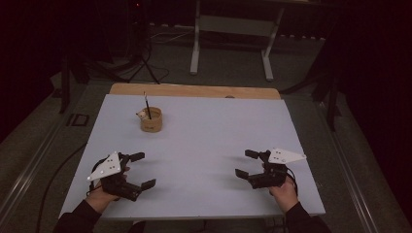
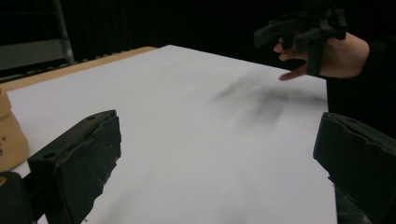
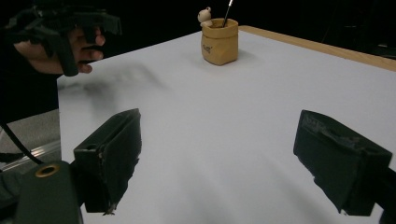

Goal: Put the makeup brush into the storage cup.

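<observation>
Left gripper point(image 1: 143, 170), black with a grey three-cornered plate on top: jaws spread wide, nothing between them, held just above the white tabletop point(image 1: 204, 145) at its near left. Right gripper point(image 1: 247, 164), same build: jaws likewise spread wide and empty, above the near right of the tabletop.

Small tan pot shaped like a sack point(image 1: 151, 120), upright, with a thin dark stick point(image 1: 146, 105) standing in it and a small pale figure at its rim. It sits well ahead of the left jaws, slightly to their right; from the right gripper view point(image 3: 219, 41) it lies far ahead between the jaws, well apart from both.
</observation>
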{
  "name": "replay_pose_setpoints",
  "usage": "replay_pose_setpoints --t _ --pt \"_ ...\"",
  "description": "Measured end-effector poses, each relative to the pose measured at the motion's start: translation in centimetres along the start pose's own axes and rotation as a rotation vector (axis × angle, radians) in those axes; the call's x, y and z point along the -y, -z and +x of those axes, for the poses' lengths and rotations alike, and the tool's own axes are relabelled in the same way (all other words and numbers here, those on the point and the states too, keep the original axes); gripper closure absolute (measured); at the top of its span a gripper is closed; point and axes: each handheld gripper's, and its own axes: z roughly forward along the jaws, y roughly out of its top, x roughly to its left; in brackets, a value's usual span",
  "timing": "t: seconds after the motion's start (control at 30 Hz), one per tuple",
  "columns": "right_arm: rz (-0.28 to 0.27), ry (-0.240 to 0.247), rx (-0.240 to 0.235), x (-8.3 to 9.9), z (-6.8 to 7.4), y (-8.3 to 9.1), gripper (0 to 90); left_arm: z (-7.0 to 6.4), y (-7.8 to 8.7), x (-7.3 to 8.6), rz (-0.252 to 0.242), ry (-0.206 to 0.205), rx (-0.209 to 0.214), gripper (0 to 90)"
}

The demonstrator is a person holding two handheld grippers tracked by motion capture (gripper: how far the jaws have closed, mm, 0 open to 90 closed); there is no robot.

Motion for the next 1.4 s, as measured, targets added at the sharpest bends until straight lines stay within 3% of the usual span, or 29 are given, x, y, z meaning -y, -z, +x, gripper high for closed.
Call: replay_pose_setpoints --t 0.2,0.33,0.47,0.83,1.4 --pt "0.0 0.003 -0.003 0.1 0.0 -0.1 15.0 -0.3 0.5 0.7 0.008 -0.008 0.023 1.0" --pt "0.0 -0.001 -0.005 0.1 0.0 0.0 15.0 -0.3 0.7 1.0 -0.006 0.021 0.021 0.9" --pt "0.006 0.001 -0.011 0.2 0.0 -0.1 15.0 -0.4 0.5 1.6 0.022 0.02 0.022 0.9" --pt "0.007 0.033 -0.019 0.4 0.1 0.0 14.9 0.2 1.3 2.2 0.016 0.053 -0.03 1.0" --pt "0.053 0.059 -0.04 1.0 0.2 -0.6 14.9 0.3 1.2 2.3 0.014 0.063 -0.043 1.0"
